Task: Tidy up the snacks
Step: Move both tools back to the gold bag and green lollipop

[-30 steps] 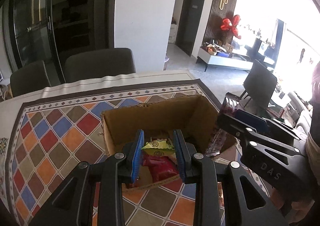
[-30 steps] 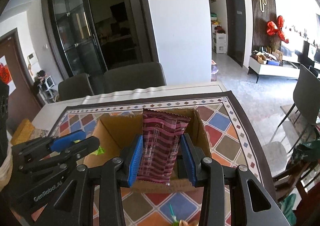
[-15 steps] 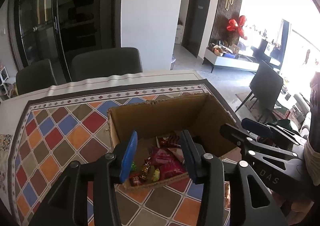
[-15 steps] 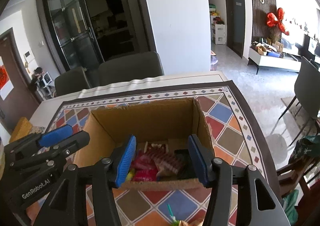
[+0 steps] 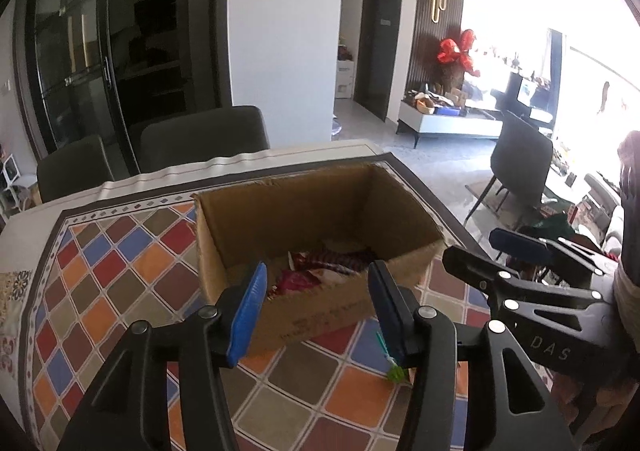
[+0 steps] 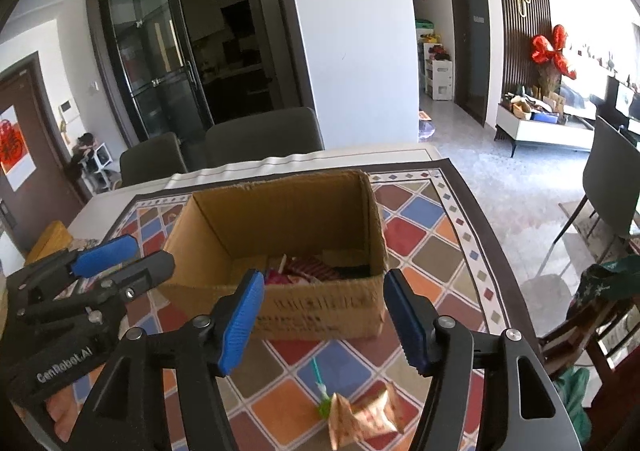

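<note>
An open cardboard box [image 5: 320, 207] [image 6: 320, 303] stands on the patterned tablecloth, with several red and maroon snack packets [image 5: 320, 271] [image 6: 308, 269] lying inside. My left gripper [image 5: 316, 307] is open and empty, held back from the box's near wall. My right gripper [image 6: 324, 315] is open and empty, just before the box's front wall. A crumpled orange-and-white snack packet [image 6: 362, 417] and a green-tipped teal stick [image 6: 320, 383] [image 5: 390, 359] lie on the cloth in front of the box. Each gripper shows in the other's view, the right [image 5: 516, 255] and the left [image 6: 112, 259].
The colourful diamond-patterned tablecloth [image 6: 432, 247] covers the table. Two dark chairs [image 5: 200, 135] stand at the far side. Another dark chair [image 6: 612, 175] stands on the floor to the right. A yellow object [image 6: 50, 241] lies at the table's left edge.
Both grippers opened and let their packets drop into the box: yellow-green from the left, maroon from the right. Both then drew back toward me and opened wider.
</note>
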